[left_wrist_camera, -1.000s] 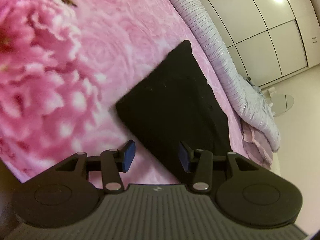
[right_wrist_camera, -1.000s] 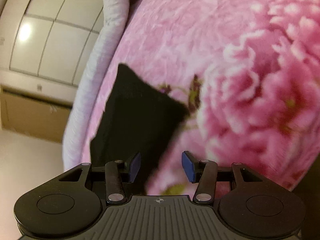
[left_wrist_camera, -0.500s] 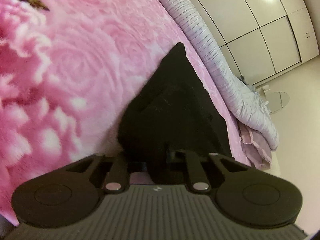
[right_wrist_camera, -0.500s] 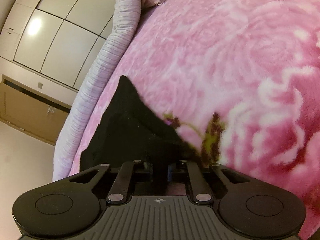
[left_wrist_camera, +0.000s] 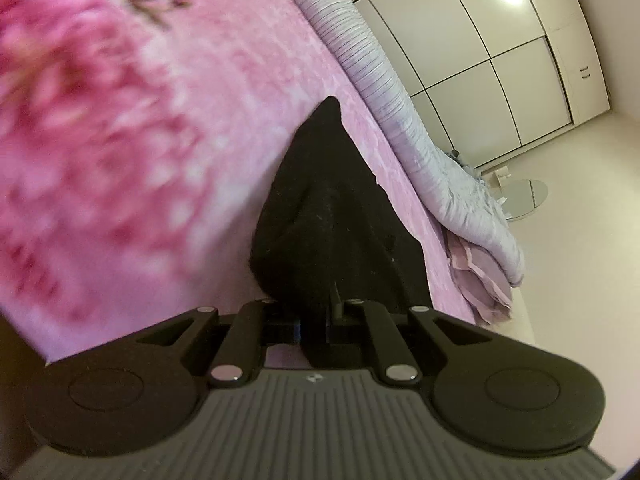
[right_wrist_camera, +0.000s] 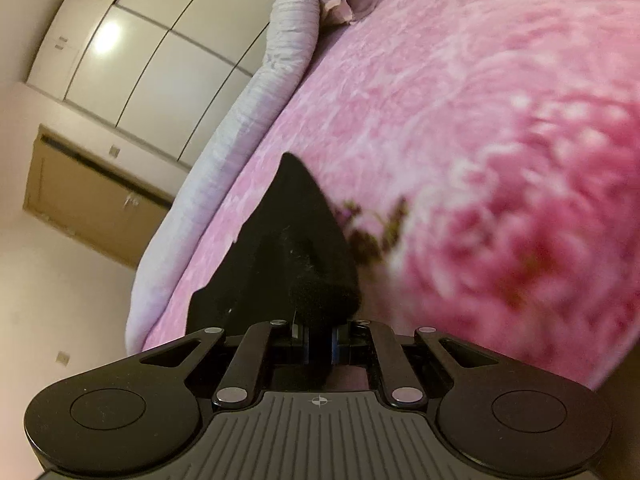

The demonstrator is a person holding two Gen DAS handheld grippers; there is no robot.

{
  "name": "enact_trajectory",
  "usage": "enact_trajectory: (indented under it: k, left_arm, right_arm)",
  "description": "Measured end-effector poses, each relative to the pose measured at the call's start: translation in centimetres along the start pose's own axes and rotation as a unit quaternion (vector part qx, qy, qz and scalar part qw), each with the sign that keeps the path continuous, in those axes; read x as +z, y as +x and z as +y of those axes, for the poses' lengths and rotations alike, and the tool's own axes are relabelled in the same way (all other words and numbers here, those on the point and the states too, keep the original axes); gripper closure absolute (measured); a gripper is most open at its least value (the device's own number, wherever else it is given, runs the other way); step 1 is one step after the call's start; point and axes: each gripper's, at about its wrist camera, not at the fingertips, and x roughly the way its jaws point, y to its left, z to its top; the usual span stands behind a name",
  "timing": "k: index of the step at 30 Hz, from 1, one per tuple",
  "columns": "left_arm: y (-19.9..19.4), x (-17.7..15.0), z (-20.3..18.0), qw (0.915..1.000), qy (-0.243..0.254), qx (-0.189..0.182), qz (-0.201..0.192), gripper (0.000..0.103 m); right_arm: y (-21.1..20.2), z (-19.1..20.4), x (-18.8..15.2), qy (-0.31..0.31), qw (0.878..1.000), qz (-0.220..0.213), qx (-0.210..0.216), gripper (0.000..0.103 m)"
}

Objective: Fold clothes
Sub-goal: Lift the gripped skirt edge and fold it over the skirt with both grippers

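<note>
A black garment (left_wrist_camera: 328, 216) lies on a pink flowered blanket (left_wrist_camera: 140, 128). In the left wrist view my left gripper (left_wrist_camera: 316, 326) is shut on the garment's near edge, and the cloth rises from the blanket into the jaws. The right wrist view shows the same black garment (right_wrist_camera: 296, 248) pulled to a point ahead. There my right gripper (right_wrist_camera: 320, 340) is shut on another near part of it, cloth bunched between the blue pads. The far tip of the garment rests flat on the blanket (right_wrist_camera: 460, 120).
A rolled lilac striped quilt (left_wrist_camera: 400, 104) runs along the far side of the bed, with a pinkish pillow (left_wrist_camera: 480, 276) at its end. White wardrobe doors (left_wrist_camera: 500, 52) stand beyond. A wooden cabinet (right_wrist_camera: 92, 196) and bare floor show in the right wrist view.
Both grippers went from open around the garment's near edge to shut on it. The gripped cloth has lifted and been drawn up into a peak, and both hands have shifted across the bed.
</note>
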Motion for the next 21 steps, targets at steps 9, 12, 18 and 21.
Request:
enact_trajectory:
  k: [9, 12, 18, 21]
  left_arm:
    - [-6.5, -2.9, -0.4, 0.9997, -0.017, -0.013, 0.015, 0.096]
    - [-7.1, -1.1, -2.7, 0.9992, -0.011, -0.039, 0.005, 0.096]
    - [-4.6, 4.6, -8.6, 0.9981, 0.013, -0.060, -0.008, 0.095]
    - [-1.4, 8.0, -10.9, 0.9979, 0.005, -0.063, -0.011, 0.092]
  right_arm:
    - [-7.7, -1.5, -3.3, 0.029, 0.999, 0.041, 0.011, 0.095]
    - [-8.5, 0.1, -2.4, 0.018, 0.999, 0.037, 0.028, 0.095]
    - [-7.9, 5.4, 1.9, -0.013, 0.998, 0.014, 0.065, 0.094]
    - [-5.2, 7.7, 4.9, 0.000, 0.997, 0.006, 0.076, 0.094]
